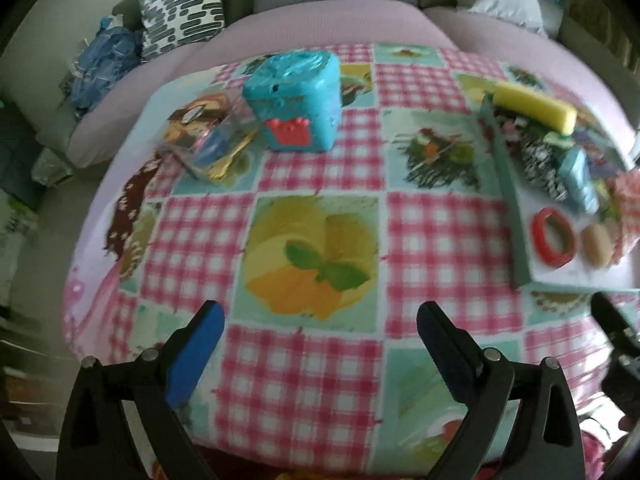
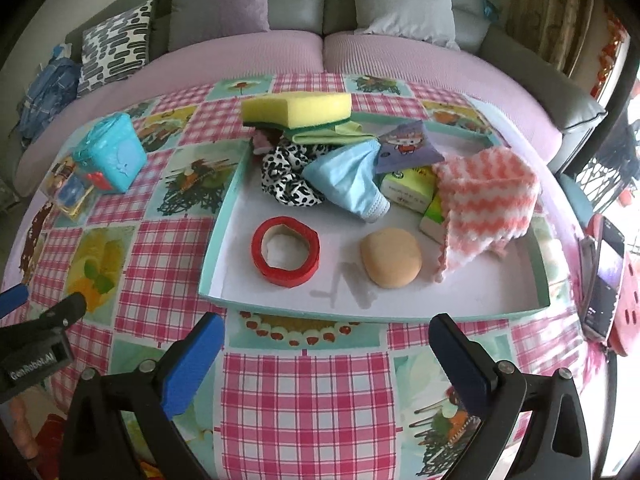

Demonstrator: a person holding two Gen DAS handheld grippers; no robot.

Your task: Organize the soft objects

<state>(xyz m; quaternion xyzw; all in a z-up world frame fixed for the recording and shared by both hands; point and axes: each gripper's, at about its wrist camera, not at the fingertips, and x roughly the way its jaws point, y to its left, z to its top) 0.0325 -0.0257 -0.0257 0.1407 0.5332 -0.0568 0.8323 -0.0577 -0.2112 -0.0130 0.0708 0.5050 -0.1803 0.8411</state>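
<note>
A shallow teal-rimmed tray [image 2: 400,314] on the checked tablecloth holds a yellow sponge [image 2: 298,108], a leopard-print cloth [image 2: 286,180], a light blue cloth [image 2: 352,180], a pink-and-white zigzag cloth [image 2: 486,196], a tan bun-shaped piece [image 2: 391,257], a red ring [image 2: 285,253] and green tissue packs [image 2: 408,190]. My right gripper [image 2: 328,346] is open and empty just in front of the tray. My left gripper [image 1: 320,332] is open and empty over the cloth, left of the tray [image 1: 516,232]. The sponge [image 1: 534,106] and red ring [image 1: 554,236] also show there.
A blue toy box [image 1: 296,98] and a clear packet [image 1: 212,148] lie at the table's far left. A sofa with cushions [image 2: 320,0] runs behind the table. A phone [image 2: 606,280] rests at the right edge. The left gripper [image 2: 36,340] shows at the right view's left edge.
</note>
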